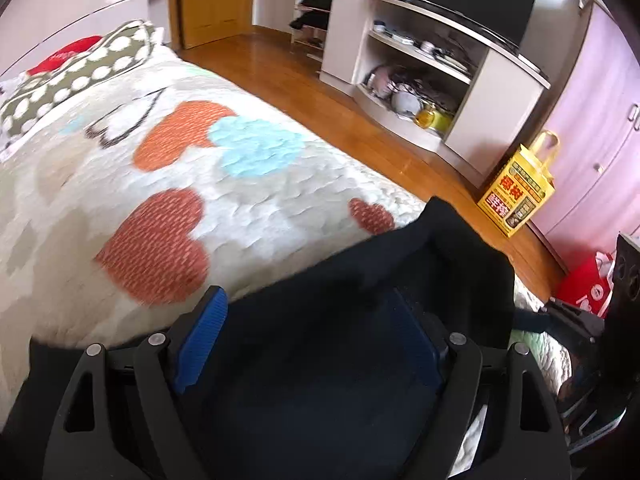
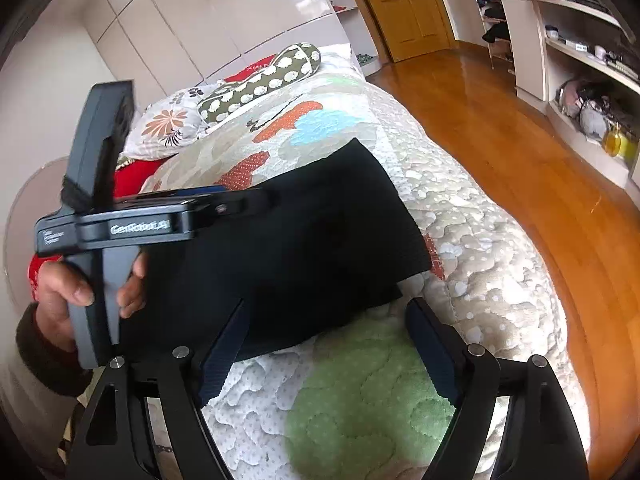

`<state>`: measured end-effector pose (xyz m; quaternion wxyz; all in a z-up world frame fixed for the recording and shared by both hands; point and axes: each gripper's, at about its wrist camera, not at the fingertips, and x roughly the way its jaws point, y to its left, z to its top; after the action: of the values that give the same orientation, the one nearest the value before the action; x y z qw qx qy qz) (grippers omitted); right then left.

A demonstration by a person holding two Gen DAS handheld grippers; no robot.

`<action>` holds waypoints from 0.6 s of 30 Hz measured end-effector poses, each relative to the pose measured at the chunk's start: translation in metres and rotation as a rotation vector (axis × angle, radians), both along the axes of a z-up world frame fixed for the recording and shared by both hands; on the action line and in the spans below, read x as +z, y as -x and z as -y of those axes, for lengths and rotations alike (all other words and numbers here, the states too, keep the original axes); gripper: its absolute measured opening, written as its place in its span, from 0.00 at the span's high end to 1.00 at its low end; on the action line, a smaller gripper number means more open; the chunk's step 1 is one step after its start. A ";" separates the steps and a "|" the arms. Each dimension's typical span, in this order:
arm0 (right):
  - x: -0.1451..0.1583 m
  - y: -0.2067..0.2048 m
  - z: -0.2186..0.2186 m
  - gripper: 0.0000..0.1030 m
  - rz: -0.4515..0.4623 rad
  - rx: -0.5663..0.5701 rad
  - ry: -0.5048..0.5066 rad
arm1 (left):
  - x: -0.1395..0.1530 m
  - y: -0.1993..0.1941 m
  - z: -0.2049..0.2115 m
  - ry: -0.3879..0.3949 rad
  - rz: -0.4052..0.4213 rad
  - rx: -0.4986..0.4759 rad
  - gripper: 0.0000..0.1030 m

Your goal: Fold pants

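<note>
Right gripper (image 2: 324,354): we hold it spread wide over the quilt (image 2: 472,248), gripping nothing.
Left gripper (image 1: 316,338): jaws wide, pants (image 1: 404,256) draped between them; we cannot tell if it grips.
Handling: soft, light, limp; we would pinch a hem corner.
Pants: black, part-folded on the bed's near end.
Look: plain, matte, folded edge curling.

A: Left gripper (image 1: 312,320)?
B: Blue-padded jaws spread wide, black fabric pants (image 1: 400,264) bunched between and over them.
A: Underneath?
B: Cream quilted bedspread with orange and blue hearts (image 1: 200,168). Yellow paper bag (image 1: 518,196) on wooden floor (image 1: 320,92).
</note>
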<state>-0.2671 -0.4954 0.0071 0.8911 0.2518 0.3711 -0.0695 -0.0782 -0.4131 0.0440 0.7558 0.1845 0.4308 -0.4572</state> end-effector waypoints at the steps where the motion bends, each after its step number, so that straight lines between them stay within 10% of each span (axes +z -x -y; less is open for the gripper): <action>1: -0.001 0.000 0.000 0.20 0.005 -0.001 -0.004 | -0.002 0.000 0.007 -0.004 0.002 -0.013 0.19; 10: -0.007 -0.006 0.007 0.23 0.063 -0.056 -0.035 | -0.020 0.000 0.044 -0.033 -0.024 -0.087 0.19; 15: -0.012 -0.020 0.011 0.76 0.088 -0.066 -0.054 | -0.022 -0.002 0.044 -0.008 -0.032 -0.078 0.19; 18: 0.002 -0.022 0.008 0.80 0.121 -0.060 -0.049 | -0.019 -0.001 0.042 -0.004 -0.029 -0.068 0.21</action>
<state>-0.2450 -0.5034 0.0093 0.9030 0.2882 0.3103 -0.0719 -0.0773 -0.4550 0.0245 0.7331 0.1940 0.4359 -0.4846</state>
